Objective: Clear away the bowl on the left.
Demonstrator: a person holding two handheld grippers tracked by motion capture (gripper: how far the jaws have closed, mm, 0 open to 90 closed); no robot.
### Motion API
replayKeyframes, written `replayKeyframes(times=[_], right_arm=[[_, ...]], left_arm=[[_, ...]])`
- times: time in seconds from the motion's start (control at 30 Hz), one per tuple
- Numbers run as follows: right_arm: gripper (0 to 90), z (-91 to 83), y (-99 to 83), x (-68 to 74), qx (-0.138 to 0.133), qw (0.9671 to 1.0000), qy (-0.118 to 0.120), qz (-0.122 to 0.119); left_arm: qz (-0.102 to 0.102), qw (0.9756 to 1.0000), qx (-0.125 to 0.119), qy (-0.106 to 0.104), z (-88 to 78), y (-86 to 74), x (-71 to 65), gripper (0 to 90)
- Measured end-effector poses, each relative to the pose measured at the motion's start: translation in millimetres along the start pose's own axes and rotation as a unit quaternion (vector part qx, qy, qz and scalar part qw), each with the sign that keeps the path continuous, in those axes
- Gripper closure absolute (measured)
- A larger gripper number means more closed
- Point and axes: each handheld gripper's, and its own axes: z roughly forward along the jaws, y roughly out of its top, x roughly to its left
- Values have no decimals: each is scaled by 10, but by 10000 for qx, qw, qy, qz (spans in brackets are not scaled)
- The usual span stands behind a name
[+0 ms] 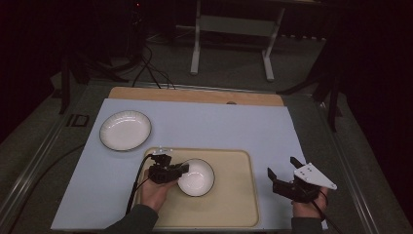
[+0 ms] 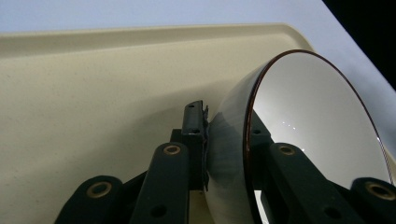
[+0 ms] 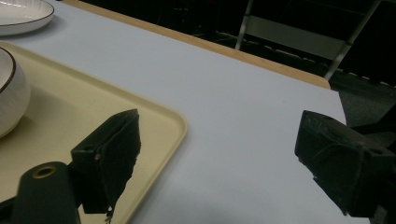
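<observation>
The white bowl point(image 1: 196, 177) has a thin dark rim, a glossy inside and faintly ribbed outer wall; it sits over the middle of the cream tray point(image 1: 234, 204). The left gripper point(image 1: 181, 169) is clamped on the bowl's left rim, one jaw pressed against the outside wall and the other inside, as the left gripper view shows close up, with the bowl point(image 2: 299, 121) tilted against the tray point(image 2: 93, 93). The right gripper point(image 1: 282, 165) hovers well apart, beyond the tray's right edge, above the pale blue table point(image 1: 219, 122), its jaws wide apart around nothing. A white ribbed plate point(image 1: 125, 129) lies on the table behind the tray's left corner. No readable writing is visible
</observation>
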Motion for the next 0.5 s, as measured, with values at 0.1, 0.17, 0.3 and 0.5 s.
replayKeyframes(times=[0.1,0.17,0.3,0.5], right_arm=[[138,1,-1,-3,3,10000,-2,5],[138,1,0,-1,0,10000,1,2],[138,1,0,3,3,10000,1,0],[138,3,1,2,8,10000,0,-1]], left_arm=[[126,9997,2,207,16,-12,-19,782],[179,9993,29,335,29,-17,-20,794],[283,9983,22,501,36,-17,-24,800],[461,9967,-16,673,29,-13,-50,782]])
